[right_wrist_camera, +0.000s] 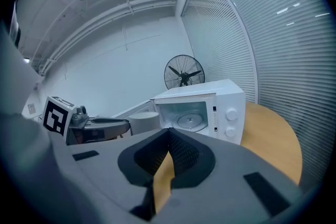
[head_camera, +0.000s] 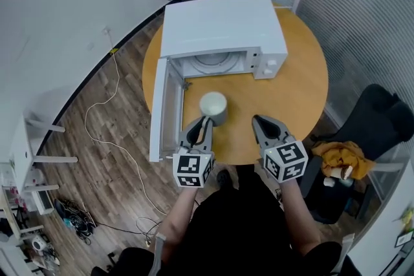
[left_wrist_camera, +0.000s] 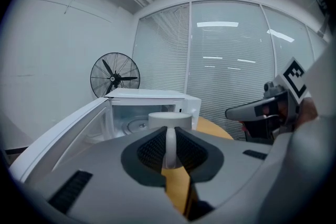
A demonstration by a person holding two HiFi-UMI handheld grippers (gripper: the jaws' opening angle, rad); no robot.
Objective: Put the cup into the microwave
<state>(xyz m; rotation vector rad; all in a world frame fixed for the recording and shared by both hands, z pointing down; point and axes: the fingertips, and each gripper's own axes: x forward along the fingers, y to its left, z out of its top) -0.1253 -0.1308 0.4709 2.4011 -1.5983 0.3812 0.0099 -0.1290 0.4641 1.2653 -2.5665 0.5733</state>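
Left claw (head_camera: 205,122) clamped on cup (head_camera: 213,106) handle; right claw (head_camera: 258,120) pinched closed, apart from cup.

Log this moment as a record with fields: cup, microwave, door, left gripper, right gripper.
cup: white cup, upright, outside the microwave, just in front of its opening
microwave: white microwave on the round wooden table; only its turntable shows inside
door: door open, swung out to the left
left: left gripper shut on the cup's handle
right: right gripper shut, holding nothing, beside the cup
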